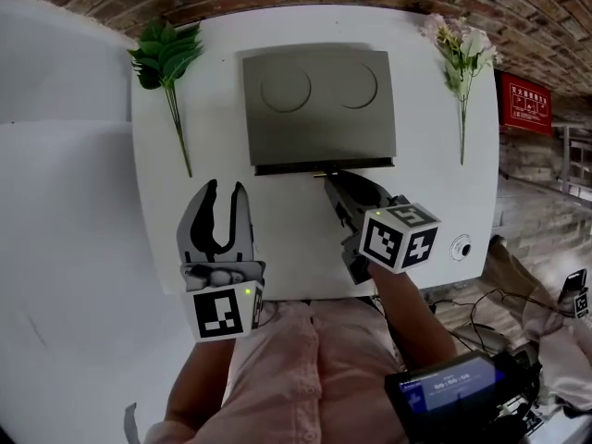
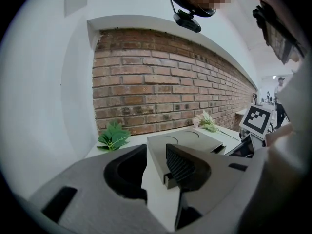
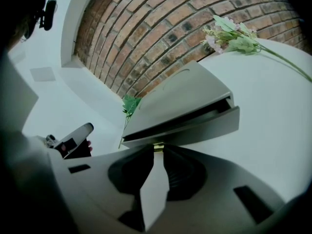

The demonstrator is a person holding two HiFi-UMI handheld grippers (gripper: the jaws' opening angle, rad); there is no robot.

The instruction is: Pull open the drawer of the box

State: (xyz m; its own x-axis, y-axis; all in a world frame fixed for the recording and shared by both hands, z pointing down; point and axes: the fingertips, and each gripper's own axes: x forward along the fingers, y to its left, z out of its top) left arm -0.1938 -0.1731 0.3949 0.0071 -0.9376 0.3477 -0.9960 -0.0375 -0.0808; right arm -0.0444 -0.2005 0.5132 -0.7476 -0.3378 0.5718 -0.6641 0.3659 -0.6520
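My right gripper [image 1: 331, 178] has its jaws pinched on the small brass knob [image 3: 158, 147] of the drawer [image 3: 195, 126]. The drawer is barely ajar in the grey box [image 1: 319, 100], upper centre on the white counter [image 1: 296, 239]. My left gripper [image 1: 226, 192], lower left, hangs with jaws apart and empty. Only my tips hold the knob, so a skewed pull could slip off or drag the unbraced box along.

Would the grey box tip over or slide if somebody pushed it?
Probably no tipping: the box is low, wide and flat on the table. It might slide, as the table looks smooth. Its drawer, seemingly open a crack, could move first.
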